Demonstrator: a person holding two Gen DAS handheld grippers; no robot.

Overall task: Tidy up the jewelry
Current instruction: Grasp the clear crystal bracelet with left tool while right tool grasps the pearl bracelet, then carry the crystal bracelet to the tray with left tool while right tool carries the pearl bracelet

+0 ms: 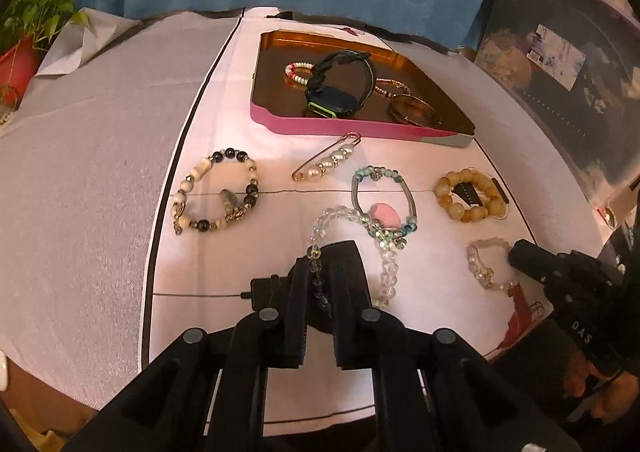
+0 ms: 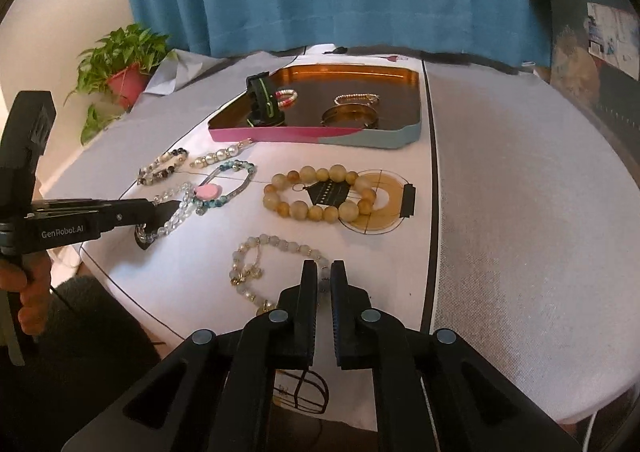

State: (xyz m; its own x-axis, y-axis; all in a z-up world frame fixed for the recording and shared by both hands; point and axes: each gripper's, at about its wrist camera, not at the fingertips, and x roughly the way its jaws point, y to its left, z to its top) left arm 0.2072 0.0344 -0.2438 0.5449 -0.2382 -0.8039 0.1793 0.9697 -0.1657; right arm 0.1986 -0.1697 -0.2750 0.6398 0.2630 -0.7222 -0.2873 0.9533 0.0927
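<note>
My left gripper (image 1: 320,264) is shut on the clear crystal bead bracelet (image 1: 352,218), which lies on the white sheet; it also shows in the right wrist view (image 2: 176,208). My right gripper (image 2: 324,272) is shut on the pale grey bead bracelet (image 2: 264,242) with gold charms, seen in the left wrist view too (image 1: 486,264). The pink tray (image 1: 360,127) with a gold inside holds a smartwatch (image 1: 332,100), a bangle (image 1: 414,112) and two small bead bracelets.
On the sheet lie a black-and-white bead bracelet (image 1: 216,192), a pearl safety pin (image 1: 328,162), a teal bracelet with a pink charm (image 1: 384,200) and an amber bead bracelet (image 1: 470,194). A potted plant (image 2: 124,64) stands at the far left.
</note>
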